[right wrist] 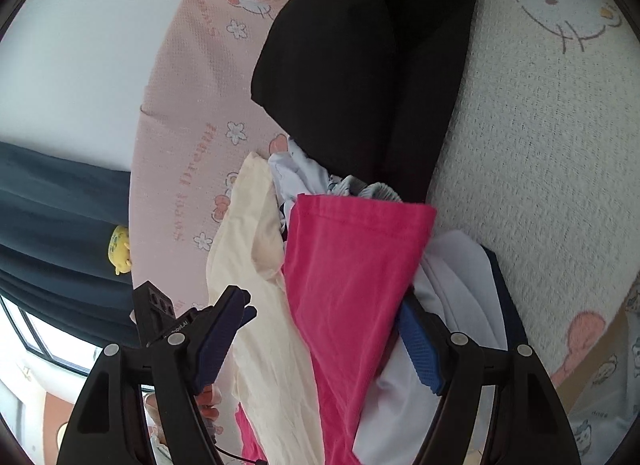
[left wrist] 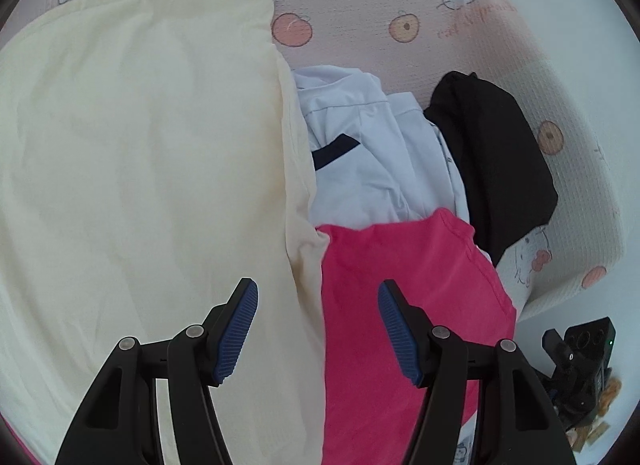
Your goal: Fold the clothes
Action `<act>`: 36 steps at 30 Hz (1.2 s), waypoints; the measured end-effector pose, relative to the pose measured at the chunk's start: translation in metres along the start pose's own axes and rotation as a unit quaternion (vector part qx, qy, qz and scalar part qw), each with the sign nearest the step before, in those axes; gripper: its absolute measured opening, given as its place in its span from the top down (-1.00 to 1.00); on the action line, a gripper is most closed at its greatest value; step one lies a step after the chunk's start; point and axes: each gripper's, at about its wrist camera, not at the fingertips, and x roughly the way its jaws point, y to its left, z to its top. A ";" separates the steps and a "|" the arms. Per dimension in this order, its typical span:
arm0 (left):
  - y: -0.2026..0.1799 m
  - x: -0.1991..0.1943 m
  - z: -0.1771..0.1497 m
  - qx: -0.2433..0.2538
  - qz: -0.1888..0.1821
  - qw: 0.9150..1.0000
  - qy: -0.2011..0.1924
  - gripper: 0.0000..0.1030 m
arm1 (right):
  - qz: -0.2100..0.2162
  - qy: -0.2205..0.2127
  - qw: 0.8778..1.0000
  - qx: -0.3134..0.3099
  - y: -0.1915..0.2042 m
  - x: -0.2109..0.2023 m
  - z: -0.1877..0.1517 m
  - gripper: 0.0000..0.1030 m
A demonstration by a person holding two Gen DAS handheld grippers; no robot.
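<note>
A pile of clothes lies on a pink cartoon-print bedspread (left wrist: 360,5). In the left wrist view a large cream garment (left wrist: 140,145) covers the left side. Right of it are a white garment with a dark stripe (left wrist: 360,153), a magenta garment (left wrist: 400,305) and a black garment (left wrist: 500,161). My left gripper (left wrist: 318,305) hovers open over the seam between cream and magenta, holding nothing. In the right wrist view my right gripper (right wrist: 322,301) stands wide open. The magenta garment (right wrist: 352,265) runs between its fingers, covering part of the right pad (right wrist: 420,349). Cream garment (right wrist: 256,265) lies beside it, black garment (right wrist: 360,65) beyond.
The bedspread (right wrist: 540,165) drops off at its edge toward a white wall (right wrist: 80,65). A dark curtain (right wrist: 52,205) with a small yellow toy (right wrist: 120,249) hangs at the left. The other gripper's black body (right wrist: 154,309) and a person's hand (right wrist: 208,401) sit low left.
</note>
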 end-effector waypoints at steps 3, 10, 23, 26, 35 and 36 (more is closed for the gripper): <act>0.002 0.005 0.009 -0.006 0.004 1.000 -0.006 -0.17 | -0.001 0.000 1.000 -0.007 0.002 0.006 0.002 -0.47; 0.021 0.023 0.030 -0.091 -0.043 0.995 0.017 -0.16 | -0.018 -0.001 0.999 -0.029 0.011 0.026 0.007 -0.47; 0.024 0.045 0.050 -0.136 -0.020 0.989 0.046 0.32 | -0.156 -0.008 0.981 -0.112 0.023 0.041 0.011 0.70; 0.018 0.046 0.049 -0.116 0.003 0.992 0.052 0.70 | -0.194 -0.031 0.967 -0.161 0.041 0.035 0.001 0.86; 0.008 0.033 0.053 -0.108 -0.036 0.992 0.053 0.85 | -0.348 -0.066 0.885 -0.304 0.088 0.016 -0.036 0.99; 0.004 0.033 0.056 -0.105 -0.039 0.992 0.056 0.85 | -0.352 -0.068 0.884 -0.300 0.086 0.010 -0.038 0.99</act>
